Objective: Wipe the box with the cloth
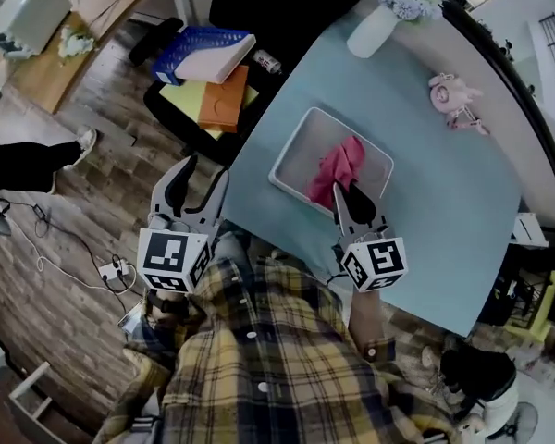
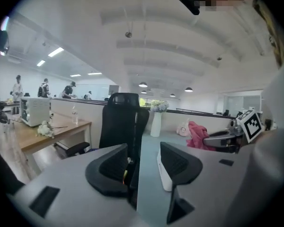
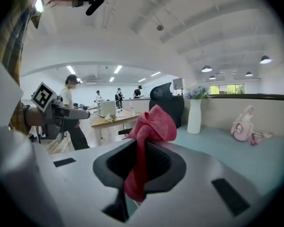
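The right tool [image 1: 344, 192] clamps the pink cloth [image 1: 340, 166] over the white box [image 1: 301, 151] (wiping looks imminent); the left tool [image 1: 196, 170] gapes empty; next, press down and sweep.

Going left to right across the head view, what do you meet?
shoe → left gripper → cloth → pink toy

white vase [image 1: 372, 30], black chair [image 2: 123, 122], pink toy [image 1: 455, 100]
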Motion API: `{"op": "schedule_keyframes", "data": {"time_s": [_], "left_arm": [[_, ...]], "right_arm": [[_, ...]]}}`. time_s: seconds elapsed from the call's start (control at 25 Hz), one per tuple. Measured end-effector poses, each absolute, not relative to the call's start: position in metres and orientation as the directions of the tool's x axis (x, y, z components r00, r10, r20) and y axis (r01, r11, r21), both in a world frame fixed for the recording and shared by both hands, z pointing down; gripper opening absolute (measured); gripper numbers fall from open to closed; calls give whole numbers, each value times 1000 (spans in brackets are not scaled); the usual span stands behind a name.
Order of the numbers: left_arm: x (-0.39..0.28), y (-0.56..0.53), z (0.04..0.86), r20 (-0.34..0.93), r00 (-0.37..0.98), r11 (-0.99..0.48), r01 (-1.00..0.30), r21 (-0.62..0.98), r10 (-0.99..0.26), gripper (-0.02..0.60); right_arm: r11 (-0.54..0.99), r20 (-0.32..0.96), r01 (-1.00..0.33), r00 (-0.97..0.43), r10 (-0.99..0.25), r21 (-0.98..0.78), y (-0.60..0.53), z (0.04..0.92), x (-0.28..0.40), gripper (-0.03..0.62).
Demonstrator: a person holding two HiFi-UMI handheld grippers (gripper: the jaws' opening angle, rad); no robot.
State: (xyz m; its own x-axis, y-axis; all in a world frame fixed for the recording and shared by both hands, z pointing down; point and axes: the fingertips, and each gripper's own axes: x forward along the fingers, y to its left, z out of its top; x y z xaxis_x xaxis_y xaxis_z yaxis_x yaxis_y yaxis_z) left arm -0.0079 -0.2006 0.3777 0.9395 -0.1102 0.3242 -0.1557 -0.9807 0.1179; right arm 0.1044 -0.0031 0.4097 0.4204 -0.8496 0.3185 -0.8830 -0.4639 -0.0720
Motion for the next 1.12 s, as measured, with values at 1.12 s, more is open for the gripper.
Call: {"op": "schedule_keyframes", "data": {"time_s": [1.12], "left_arm": [[121,-135,405,381,813,-898,397,191,441,204]], "right_arm": [[-859,363,-509,791,-493,-59,86,409,107,51]]}}
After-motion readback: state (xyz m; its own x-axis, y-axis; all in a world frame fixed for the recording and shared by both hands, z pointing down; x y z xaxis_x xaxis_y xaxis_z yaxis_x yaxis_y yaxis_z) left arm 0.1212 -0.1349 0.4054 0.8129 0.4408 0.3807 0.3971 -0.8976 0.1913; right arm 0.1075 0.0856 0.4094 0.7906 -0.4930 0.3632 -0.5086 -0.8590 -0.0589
